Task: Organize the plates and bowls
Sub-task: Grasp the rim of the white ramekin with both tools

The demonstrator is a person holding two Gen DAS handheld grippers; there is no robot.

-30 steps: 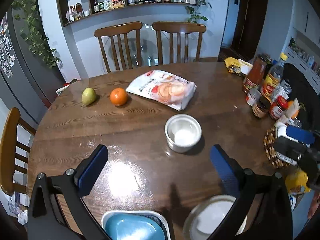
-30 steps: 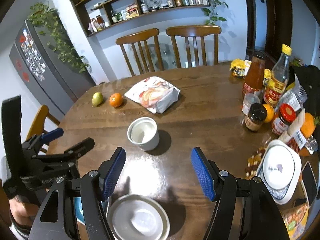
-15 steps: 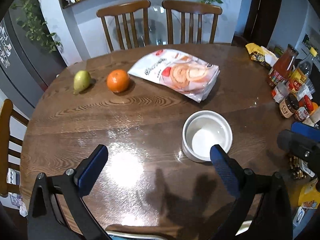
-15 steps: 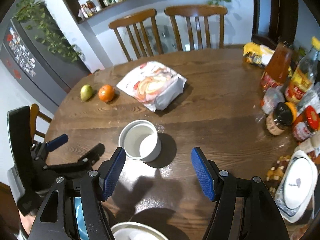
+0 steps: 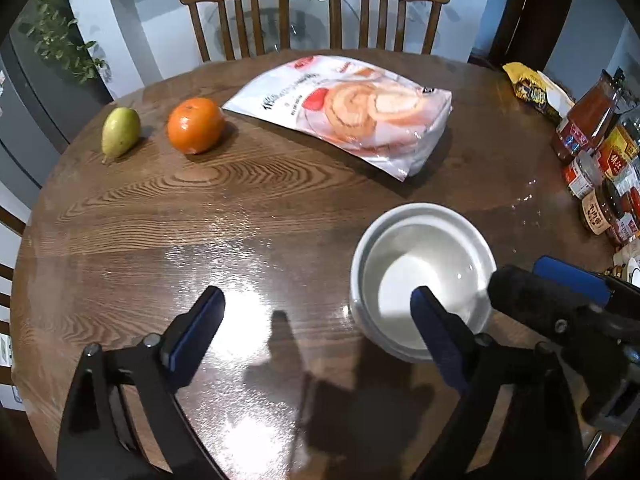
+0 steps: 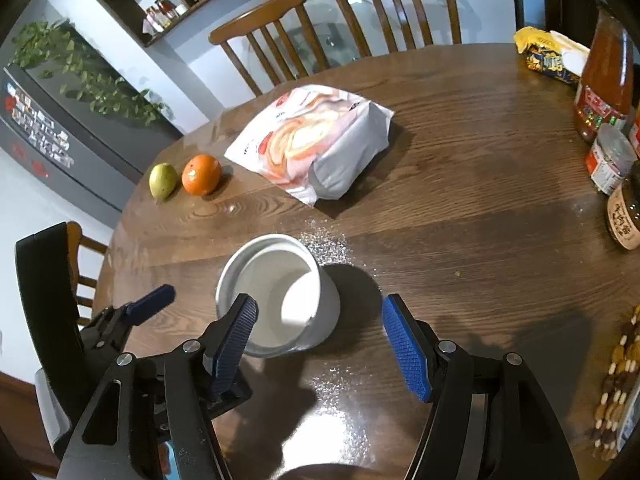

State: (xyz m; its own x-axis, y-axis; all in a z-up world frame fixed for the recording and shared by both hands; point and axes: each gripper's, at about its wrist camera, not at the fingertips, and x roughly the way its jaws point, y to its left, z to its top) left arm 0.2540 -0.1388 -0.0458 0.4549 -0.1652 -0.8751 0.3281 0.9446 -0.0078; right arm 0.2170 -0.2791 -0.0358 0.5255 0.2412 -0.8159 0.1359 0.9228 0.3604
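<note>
Left wrist view: the left gripper hangs with its jaws apart and empty, its right finger hiding part of the white bowl on the table. Right wrist view: the right gripper is also spread and empty, its left finger overlapping the bowl's near rim, with jars cut off at the table's right edge.

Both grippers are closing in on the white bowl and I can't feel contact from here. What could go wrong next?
1. Both open grippers, the left gripper and the right gripper, converge on the same white bowl; they may collide.
2. The right gripper's left finger sits at the rim, so closing could tip or push the bowl instead of gripping it.
3. A shove might slide it toward the snack bag.
</note>
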